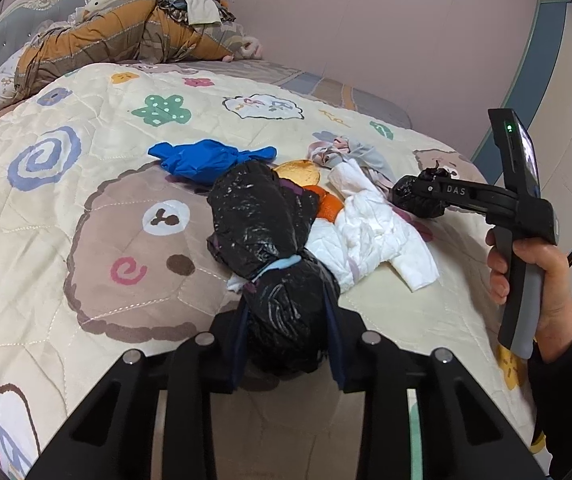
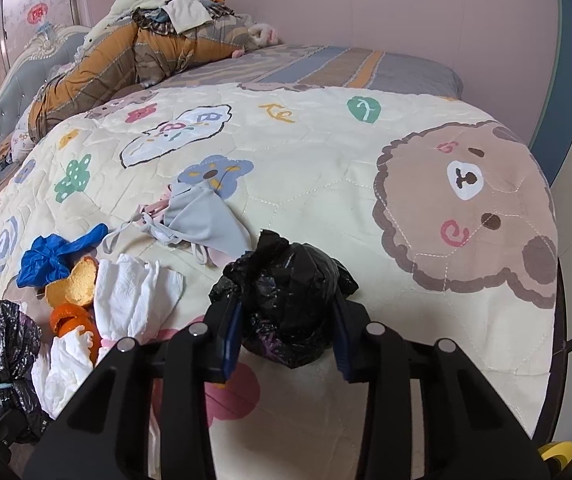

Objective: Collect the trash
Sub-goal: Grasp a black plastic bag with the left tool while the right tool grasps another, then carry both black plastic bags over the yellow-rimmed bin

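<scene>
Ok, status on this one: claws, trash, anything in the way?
Left claw shut on long black bag. Right claw shut on small black bag. Tissues, orange peel, blue glove loose on quilt. Nothing blocking.

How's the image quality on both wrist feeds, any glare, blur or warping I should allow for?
Left wrist view: sharp, soft even light, white glare streaks on the black bag held by the left hand-held gripper; bed quilt bows from fisheye. Right wrist view: equally sharp, dark corner vignette, fainter sheen on the small black bag in the right hand-held gripper.

Black bags (image 1: 258, 220), blue glove (image 1: 210, 159), bear-print quilt (image 1: 86, 184)
</scene>
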Tool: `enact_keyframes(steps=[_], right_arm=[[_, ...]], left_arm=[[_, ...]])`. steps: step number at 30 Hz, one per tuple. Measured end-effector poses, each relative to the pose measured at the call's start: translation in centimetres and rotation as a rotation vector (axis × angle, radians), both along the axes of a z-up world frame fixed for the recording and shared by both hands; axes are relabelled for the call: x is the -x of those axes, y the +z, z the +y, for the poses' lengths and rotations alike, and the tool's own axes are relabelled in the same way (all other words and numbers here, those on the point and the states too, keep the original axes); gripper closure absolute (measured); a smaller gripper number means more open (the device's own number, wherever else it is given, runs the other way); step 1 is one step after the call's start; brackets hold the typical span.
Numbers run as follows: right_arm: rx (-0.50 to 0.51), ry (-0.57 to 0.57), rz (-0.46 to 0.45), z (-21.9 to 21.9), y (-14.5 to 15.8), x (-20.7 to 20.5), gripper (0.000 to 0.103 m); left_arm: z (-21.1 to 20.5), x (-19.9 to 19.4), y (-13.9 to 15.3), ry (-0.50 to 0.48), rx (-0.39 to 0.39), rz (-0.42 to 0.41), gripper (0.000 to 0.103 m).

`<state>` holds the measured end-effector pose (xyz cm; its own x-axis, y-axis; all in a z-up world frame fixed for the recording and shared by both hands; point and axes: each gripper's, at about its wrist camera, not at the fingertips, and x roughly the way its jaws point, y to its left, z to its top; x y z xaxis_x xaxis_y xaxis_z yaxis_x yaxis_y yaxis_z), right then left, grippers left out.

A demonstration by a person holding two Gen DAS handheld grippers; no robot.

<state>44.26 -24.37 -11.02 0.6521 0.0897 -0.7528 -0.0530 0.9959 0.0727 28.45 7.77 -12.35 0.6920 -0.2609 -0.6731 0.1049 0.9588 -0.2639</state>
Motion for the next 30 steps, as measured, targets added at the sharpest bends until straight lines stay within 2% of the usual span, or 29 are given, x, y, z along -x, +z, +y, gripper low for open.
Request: enact_keyframes(steps=[12, 30], right_arm=[[-0.041, 0.014, -0.054, -0.7, 2.7, 3.3, 0.068], [-0.091, 0.024, -0.163, -3.7, 8.4, 11.3, 0.068]], left_arm=[[0.4, 3.7, 3.1, -0.024, -0.011, -0.062, 0.073], [-0.8, 6.7, 6.3, -0.022, -0.025, -0.117, 0.073]])
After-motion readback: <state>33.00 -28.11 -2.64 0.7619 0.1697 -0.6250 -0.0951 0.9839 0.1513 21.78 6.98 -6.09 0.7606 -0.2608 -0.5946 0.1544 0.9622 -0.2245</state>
